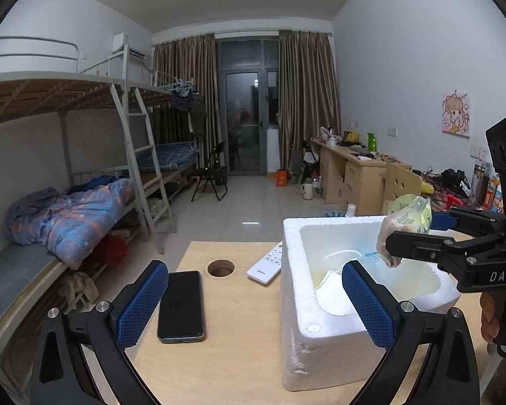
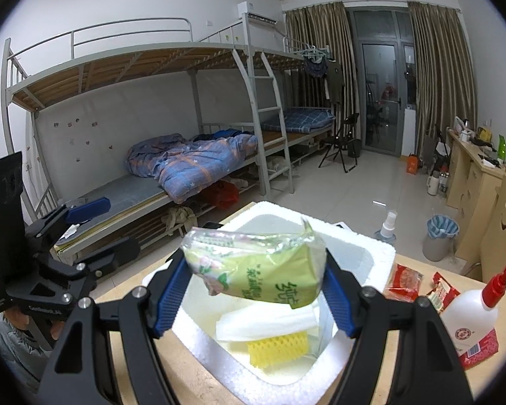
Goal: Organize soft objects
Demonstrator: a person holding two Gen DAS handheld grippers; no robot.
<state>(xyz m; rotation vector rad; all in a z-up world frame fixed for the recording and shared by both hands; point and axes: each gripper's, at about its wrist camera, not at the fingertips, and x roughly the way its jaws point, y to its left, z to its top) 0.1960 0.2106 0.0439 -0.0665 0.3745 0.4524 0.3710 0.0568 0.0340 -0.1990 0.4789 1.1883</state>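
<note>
A green tissue pack (image 2: 258, 268) hangs over the open white foam box (image 2: 381, 246), with my right gripper (image 2: 256, 290) shut on its two ends. Inside the box lie a white folded cloth (image 2: 270, 324) and a yellow mesh sponge (image 2: 276, 347). In the left wrist view the same pack (image 1: 406, 222) shows above the foam box (image 1: 293, 303), carried by the right gripper (image 1: 393, 246). My left gripper (image 1: 253, 303) stands open and holds nothing, one finger over the table, the other before the box.
A black phone (image 1: 181, 305), a white remote (image 1: 266, 266) and a round hole (image 1: 221, 267) are on the wooden table left of the box. Right of the box sit red snack packets (image 2: 404, 281) and a white pump bottle (image 2: 472, 314). Bunk beds stand beyond.
</note>
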